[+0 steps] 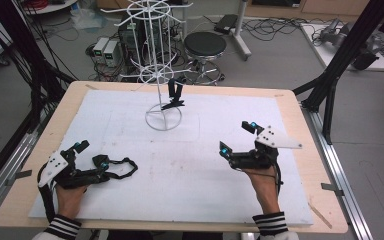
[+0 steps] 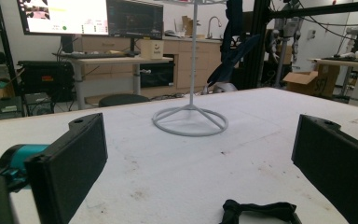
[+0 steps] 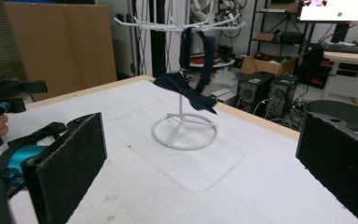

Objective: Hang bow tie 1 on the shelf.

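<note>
A white wire rack [image 1: 158, 65] stands on its ring base at the back middle of the table. A dark blue bow tie [image 1: 173, 95] hangs from one of its lower arms; the right gripper view shows that tie [image 3: 189, 95] drooping over the ring base [image 3: 184, 132]. A second black bow tie [image 1: 121, 168] lies flat on the white mat, just right of my left gripper [image 1: 91, 153], and shows at the bottom edge [image 2: 259, 212] between that gripper's jaws. My left gripper [image 2: 200, 161] is open and holds nothing. My right gripper [image 1: 237, 137] is open and empty, front right of the rack.
A white foam mat [image 1: 180, 165] covers most of the wooden table [image 1: 300, 150]. Black frame struts [image 1: 340, 55] rise at the right rear corner. A stool [image 1: 205, 47], computers and cables sit on the floor behind the table.
</note>
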Demonstrator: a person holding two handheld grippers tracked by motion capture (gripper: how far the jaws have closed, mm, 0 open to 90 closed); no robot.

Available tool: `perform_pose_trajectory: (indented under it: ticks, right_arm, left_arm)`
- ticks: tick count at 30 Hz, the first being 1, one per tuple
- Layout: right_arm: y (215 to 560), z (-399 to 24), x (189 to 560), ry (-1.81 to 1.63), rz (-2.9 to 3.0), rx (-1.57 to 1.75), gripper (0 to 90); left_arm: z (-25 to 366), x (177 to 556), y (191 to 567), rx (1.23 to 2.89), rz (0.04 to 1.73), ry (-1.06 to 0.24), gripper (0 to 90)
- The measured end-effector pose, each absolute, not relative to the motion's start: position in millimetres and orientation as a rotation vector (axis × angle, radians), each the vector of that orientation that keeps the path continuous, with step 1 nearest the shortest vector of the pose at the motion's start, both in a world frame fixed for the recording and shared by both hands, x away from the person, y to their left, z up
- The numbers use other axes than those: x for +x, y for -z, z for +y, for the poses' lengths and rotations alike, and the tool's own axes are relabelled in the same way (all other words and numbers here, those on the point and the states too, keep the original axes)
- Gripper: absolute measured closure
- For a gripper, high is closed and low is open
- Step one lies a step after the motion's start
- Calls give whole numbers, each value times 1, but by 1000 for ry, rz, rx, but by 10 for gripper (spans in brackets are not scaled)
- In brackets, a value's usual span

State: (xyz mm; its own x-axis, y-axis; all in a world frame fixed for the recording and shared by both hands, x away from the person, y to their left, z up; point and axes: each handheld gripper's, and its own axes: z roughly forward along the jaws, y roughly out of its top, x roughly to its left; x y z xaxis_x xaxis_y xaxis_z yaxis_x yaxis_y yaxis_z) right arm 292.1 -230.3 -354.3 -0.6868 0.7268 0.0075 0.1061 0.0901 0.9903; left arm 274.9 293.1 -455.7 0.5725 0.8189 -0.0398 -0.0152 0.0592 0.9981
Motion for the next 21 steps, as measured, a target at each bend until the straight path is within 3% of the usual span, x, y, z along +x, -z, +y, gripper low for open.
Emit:
perform_pose_trajectory:
  ticks: [9, 21]
  right_arm:
    - [394, -250, 273, -1683, 1766, 843, 8]
    - [418, -260, 263, -1667, 1707, 875, 8]
  left_arm:
    - [292, 274, 456, 1375, 760, -751, 37]
    - [293, 274, 456, 1365, 757, -744, 38]
